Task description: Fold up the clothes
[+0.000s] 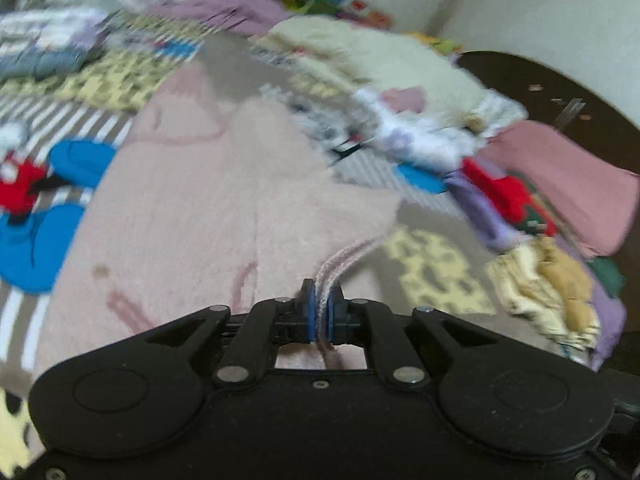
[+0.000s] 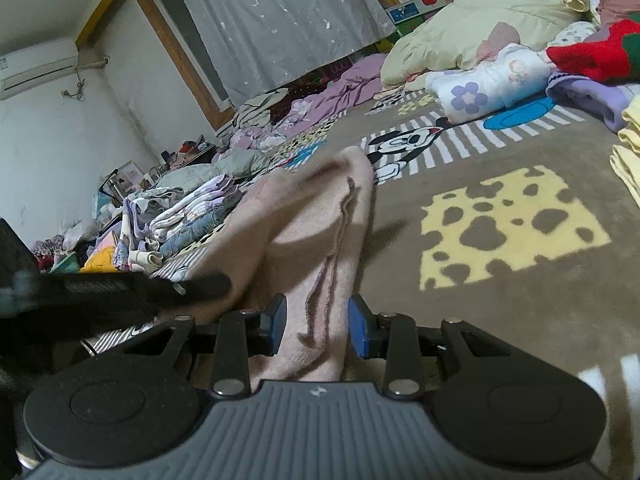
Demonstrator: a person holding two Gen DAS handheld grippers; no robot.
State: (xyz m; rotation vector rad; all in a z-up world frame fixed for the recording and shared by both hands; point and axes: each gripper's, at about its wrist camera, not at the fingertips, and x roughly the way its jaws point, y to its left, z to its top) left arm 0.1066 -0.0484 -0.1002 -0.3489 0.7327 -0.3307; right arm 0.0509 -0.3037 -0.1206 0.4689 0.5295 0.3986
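Here both tongs grip one pink garment [image 1: 192, 208].
The left gripper [image 1: 322, 312] pinches its ribbed edge tightly; the right gripper [image 2: 316, 330] is partly open, pressing bunched cloth on the blanket [image 2: 500, 152].

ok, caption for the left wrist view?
Left gripper shut on pink garment's ribbed edge, over cartoon-print rug.

place: home bedroom, lived-in
floor: cartoon-print rug [image 2: 500, 184] with mouse and cheese motifs
window: sheer star-dotted curtain [image 2: 276, 16], wood frame
wall: air conditioner [image 2: 38, 70] mounted high
clutter: bedding [image 2: 480, 20] and piles of clothes [image 2: 188, 216] around
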